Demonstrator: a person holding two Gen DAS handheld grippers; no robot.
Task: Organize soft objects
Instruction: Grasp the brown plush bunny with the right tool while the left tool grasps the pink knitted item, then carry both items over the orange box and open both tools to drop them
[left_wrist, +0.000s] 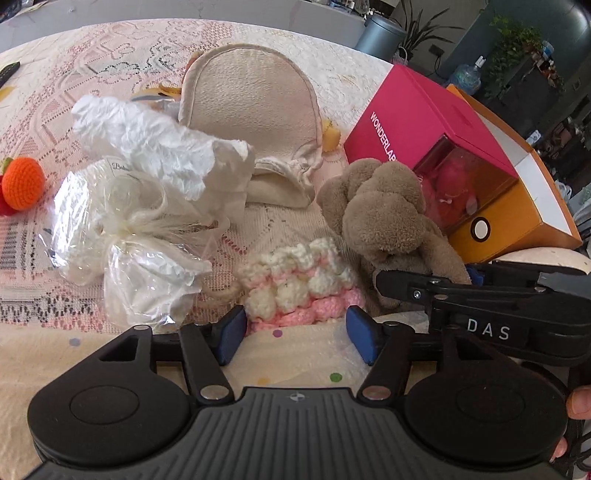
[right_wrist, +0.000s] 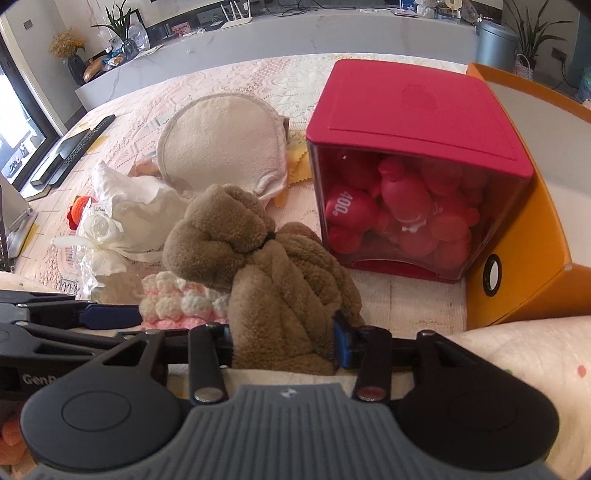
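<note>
A pink and white crochet piece (left_wrist: 295, 284) lies on the lace tablecloth; it also shows in the right wrist view (right_wrist: 181, 299). My left gripper (left_wrist: 297, 332) is open, its blue pads either side of the piece's near edge. A brown plush towel (left_wrist: 384, 218), tied in a bundle, lies to its right. My right gripper (right_wrist: 284, 343) has its blue pads around the lower part of the brown plush (right_wrist: 280, 280); whether they press it I cannot tell. The right gripper's arm crosses the left wrist view (left_wrist: 480, 295).
A beige round pouch (left_wrist: 251, 107), crumpled white paper (left_wrist: 155, 140) and a plastic-wrapped white bundle (left_wrist: 125, 240) lie behind. An orange crochet ball (left_wrist: 22, 182) is far left. A pink box of red toys (right_wrist: 410, 162) and an orange open box (right_wrist: 524, 266) stand right.
</note>
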